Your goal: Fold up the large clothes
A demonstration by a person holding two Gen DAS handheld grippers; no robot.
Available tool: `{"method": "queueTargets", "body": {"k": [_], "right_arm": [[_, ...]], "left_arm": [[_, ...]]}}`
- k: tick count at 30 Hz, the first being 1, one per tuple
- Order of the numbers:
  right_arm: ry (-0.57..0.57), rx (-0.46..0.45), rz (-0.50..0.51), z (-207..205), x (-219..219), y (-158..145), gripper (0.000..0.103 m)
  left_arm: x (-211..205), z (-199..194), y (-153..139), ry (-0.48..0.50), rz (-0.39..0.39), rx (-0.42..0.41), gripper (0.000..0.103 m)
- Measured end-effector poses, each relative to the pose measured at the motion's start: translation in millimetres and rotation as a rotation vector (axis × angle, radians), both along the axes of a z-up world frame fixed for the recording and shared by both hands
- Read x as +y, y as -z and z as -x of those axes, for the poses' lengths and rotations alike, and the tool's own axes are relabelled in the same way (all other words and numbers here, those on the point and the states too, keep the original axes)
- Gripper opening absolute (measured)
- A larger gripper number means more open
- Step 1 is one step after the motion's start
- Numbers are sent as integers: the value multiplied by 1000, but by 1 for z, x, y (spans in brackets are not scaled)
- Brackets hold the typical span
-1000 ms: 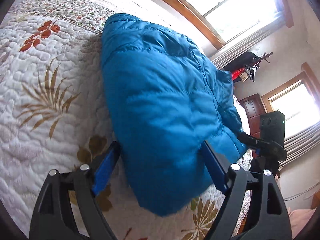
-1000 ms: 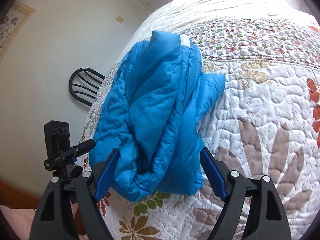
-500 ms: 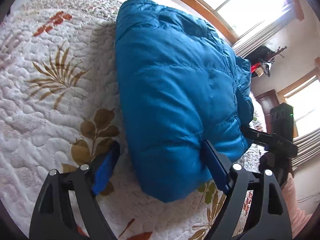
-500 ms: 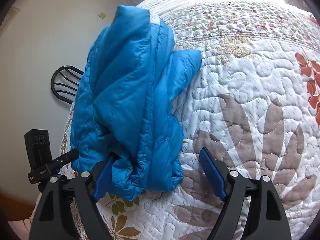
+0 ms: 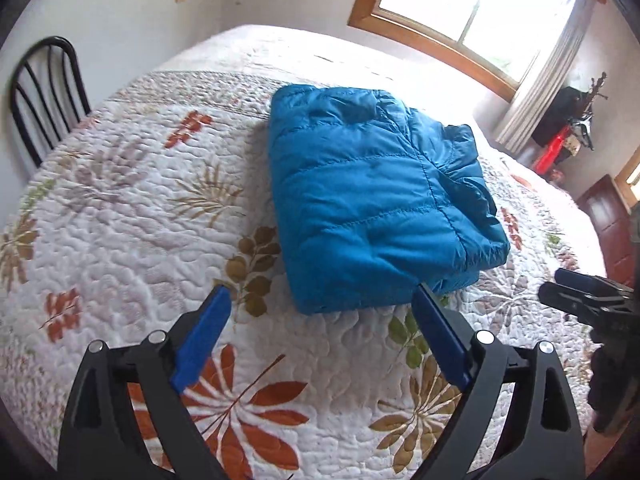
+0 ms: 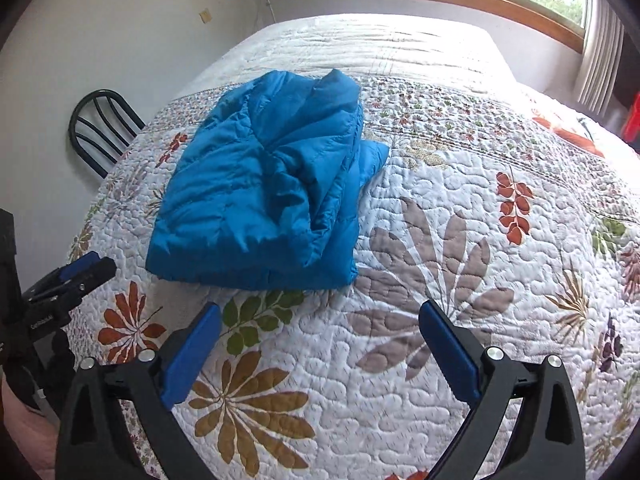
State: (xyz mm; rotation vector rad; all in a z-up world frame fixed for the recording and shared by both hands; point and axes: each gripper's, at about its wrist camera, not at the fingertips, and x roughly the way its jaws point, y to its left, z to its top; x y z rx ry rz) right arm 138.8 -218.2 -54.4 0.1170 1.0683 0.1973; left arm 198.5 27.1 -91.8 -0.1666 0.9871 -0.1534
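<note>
**Two open grippers, one folded jacket ahead of both**

Two grippers hang above the bed with nothing between their fingers. The left gripper [image 5: 318, 300] has its jaws opening wide, and its right blue pad sits just before the near edge of the blue puffer jacket [image 5: 376, 196] without pressing on it. The right gripper [image 6: 320, 316] is also opening, its fingers over bare floral quilt [image 6: 460, 280], with the jacket [image 6: 264, 192] ahead and to the left.

The jacket lies as a thick, roughly rectangular bundle on the quilt, its long axis running away from both grippers toward the far end of the bed. Seen from the right, the layered open edges face that side, and a loose corner pokes out at the far right.

The left gripper appears nearer the bundle's front edge. The fold looks close to finished; any tidying would probably begin at that stray corner on the right gripper's side.
</note>
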Motion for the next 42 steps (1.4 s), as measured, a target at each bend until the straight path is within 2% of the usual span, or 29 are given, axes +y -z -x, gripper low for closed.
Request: {"method": "queueTargets", "body": {"k": [4,11,28,42], "right_arm": [[-8,-11,2,23,7,-9,99],[-13,-36,17,58,10,-31,99],[-15,-84,13,110,6,-69,99],[-21,-109,17,126,7,-78,99]], "left_arm": [[-4,18,-9,9,-62,23,92],[-6,52,-31,-5,-108,22,94],[-13,111,-79,5,-120,-58,94],[-14,131,-90,-5,-133,-84,95]]}}
